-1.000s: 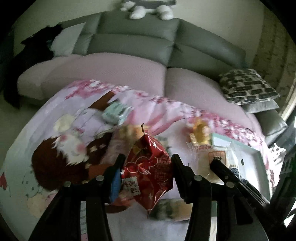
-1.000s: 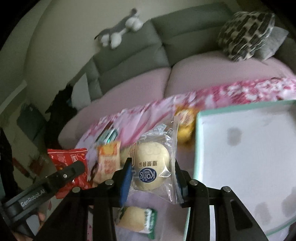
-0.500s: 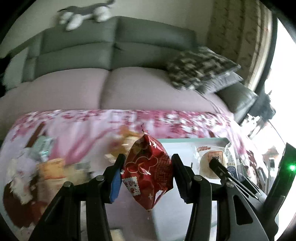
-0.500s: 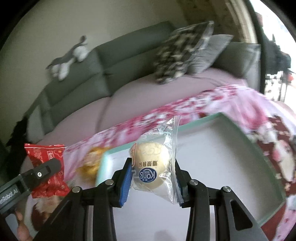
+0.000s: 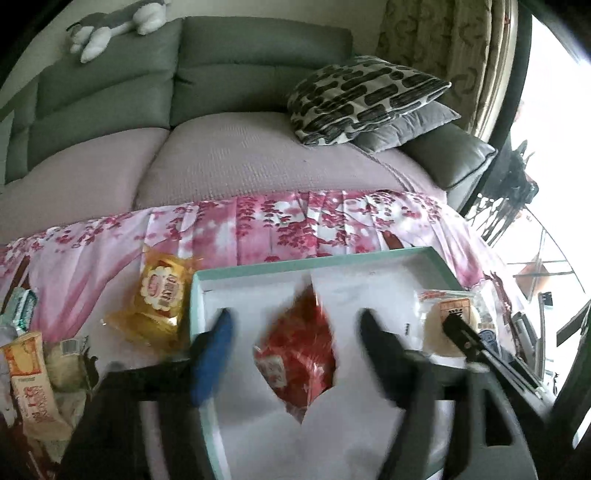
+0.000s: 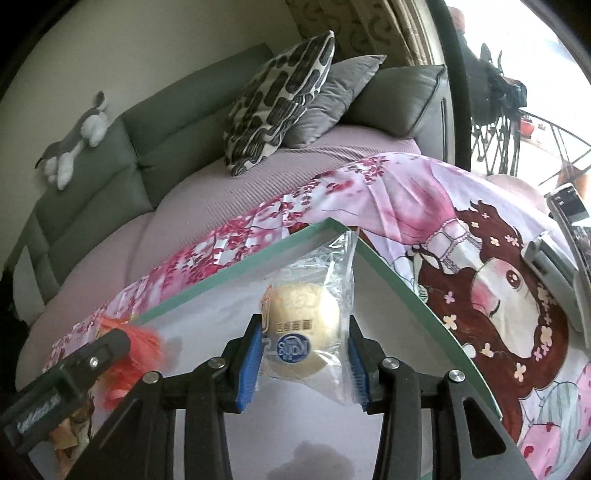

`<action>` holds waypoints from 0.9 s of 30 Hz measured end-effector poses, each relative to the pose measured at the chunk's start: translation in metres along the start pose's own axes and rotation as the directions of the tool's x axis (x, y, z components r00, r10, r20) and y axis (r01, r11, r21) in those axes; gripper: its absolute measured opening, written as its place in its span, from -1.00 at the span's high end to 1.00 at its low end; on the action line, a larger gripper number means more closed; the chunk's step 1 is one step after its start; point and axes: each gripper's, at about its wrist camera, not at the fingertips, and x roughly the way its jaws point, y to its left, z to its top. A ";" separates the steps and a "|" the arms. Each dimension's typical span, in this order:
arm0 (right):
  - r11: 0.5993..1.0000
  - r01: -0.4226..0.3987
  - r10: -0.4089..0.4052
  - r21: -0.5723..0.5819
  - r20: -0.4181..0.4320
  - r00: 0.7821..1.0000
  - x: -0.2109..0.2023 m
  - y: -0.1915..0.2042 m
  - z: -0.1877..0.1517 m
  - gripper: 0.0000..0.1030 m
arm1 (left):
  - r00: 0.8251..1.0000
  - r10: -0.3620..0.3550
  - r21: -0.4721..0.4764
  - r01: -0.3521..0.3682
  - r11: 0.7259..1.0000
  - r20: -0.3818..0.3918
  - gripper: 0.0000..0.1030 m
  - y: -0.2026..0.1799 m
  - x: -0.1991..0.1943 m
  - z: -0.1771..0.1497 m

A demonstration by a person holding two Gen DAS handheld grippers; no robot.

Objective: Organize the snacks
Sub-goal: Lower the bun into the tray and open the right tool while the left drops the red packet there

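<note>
The left gripper (image 5: 295,332) stands wide apart, its red packet (image 5: 297,354) dropping free into the tray (image 5: 436,260). The right gripper (image 6: 303,354) is clamped on a wrapped bun (image 6: 304,328) over the tray's far corner; next it likely needs to lower and release. Other snacks (image 5: 162,299) lie left on the pink sheet (image 5: 295,225); beyond, a grey sofa (image 5: 221,74).

Left tool (image 5: 295,332), red packet (image 5: 297,354) motion-blurred

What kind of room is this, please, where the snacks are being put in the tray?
Most likely a home living room: a grey sofa with a patterned cushion and a plush toy on its back, behind a surface with a pink floral cloth under the tray.
</note>
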 end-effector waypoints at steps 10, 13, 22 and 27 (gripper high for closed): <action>0.999 0.012 -0.012 -0.046 0.000 1.000 -0.011 0.013 0.002 -0.43 | 0.969 0.244 -0.040 -0.243 0.969 0.022 -0.83 0.040 -0.028 -0.010; 0.996 -0.014 0.013 -0.087 -0.014 1.000 -0.012 0.028 0.001 -0.55 | 0.935 0.352 -0.065 -0.349 0.935 0.037 -0.85 0.062 -0.044 -0.017; 0.969 -0.111 0.099 -0.222 -0.065 0.993 -0.019 0.088 -0.017 -1.00 | 0.871 0.492 -0.206 -0.485 0.850 -0.022 -0.85 0.125 -0.083 -0.045; 0.952 -0.177 0.153 -0.250 -0.111 0.982 -0.025 0.116 -0.029 -1.00 | 0.859 0.508 -0.273 -0.504 0.819 -0.064 -0.86 0.146 -0.099 -0.069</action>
